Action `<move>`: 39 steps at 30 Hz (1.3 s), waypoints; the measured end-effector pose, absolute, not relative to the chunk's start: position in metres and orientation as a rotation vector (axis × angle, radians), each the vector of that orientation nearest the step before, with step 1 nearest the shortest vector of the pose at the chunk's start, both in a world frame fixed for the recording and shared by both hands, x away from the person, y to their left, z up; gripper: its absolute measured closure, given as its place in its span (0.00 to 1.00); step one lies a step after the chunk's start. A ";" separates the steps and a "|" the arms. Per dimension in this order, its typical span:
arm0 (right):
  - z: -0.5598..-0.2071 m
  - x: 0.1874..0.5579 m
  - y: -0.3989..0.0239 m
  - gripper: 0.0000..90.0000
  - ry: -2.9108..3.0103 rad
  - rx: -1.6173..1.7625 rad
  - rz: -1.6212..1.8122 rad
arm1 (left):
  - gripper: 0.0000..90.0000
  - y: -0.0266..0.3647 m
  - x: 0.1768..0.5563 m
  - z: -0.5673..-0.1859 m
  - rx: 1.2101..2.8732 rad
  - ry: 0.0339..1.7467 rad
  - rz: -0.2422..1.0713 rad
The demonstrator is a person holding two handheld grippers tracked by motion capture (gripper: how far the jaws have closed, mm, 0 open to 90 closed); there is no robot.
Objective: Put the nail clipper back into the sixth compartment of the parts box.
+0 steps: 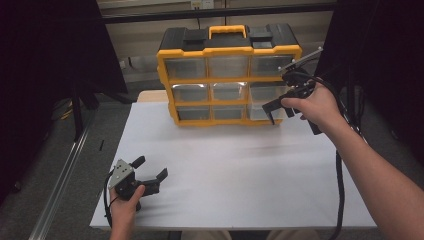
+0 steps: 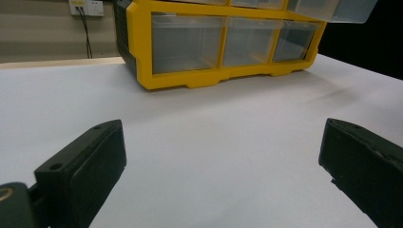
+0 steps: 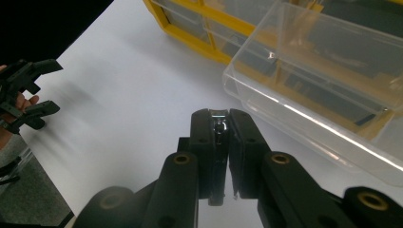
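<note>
At the near left edge of the white table [image 1: 240, 170], the left gripper [image 1: 150, 170] rests, jaws wide apart. Farther right, the right gripper [image 3: 222, 124] clamps a clear drawer [image 3: 323, 85] pulled from the yellow organizer [image 1: 229, 75].

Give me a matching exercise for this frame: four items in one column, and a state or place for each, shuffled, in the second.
Items:
1. left gripper
2. right gripper
3. clear drawer
4. organizer handle

States or places:
A. pulled out from the organizer's right side
B. jaws closed together
C. yellow, on top of the cabinet
D. jaws wide apart, low over the white table near its front left

Pairs: 1-D, 2-B, 3-A, 4-C
</note>
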State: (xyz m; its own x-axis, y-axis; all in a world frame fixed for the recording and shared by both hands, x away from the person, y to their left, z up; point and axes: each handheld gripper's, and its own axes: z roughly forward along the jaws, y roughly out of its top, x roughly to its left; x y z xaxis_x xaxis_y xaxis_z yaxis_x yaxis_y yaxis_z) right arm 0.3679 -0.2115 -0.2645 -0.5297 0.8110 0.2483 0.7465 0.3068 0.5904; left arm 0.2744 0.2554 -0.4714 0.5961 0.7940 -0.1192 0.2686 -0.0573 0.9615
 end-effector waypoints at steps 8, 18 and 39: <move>-0.252 0.370 -0.213 0.91 2.452 1.461 1.025 | 0.02 0.254 0.274 -0.471 1.610 0.915 0.541; -0.243 0.373 -0.214 0.91 2.455 1.472 1.007 | 0.02 0.255 0.274 -0.471 1.613 0.908 0.536; -0.235 0.383 -0.217 0.91 2.430 1.502 1.000 | 0.02 0.253 0.274 -0.472 1.612 0.913 0.533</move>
State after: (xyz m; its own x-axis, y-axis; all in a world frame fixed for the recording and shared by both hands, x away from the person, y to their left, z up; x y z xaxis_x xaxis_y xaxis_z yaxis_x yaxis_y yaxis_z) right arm 0.3827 -0.2171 -0.2347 -0.5027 0.8321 0.2345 0.7562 0.2919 0.5856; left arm 0.2739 0.2526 -0.4718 0.5943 0.7934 -0.1319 0.2757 -0.0469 0.9601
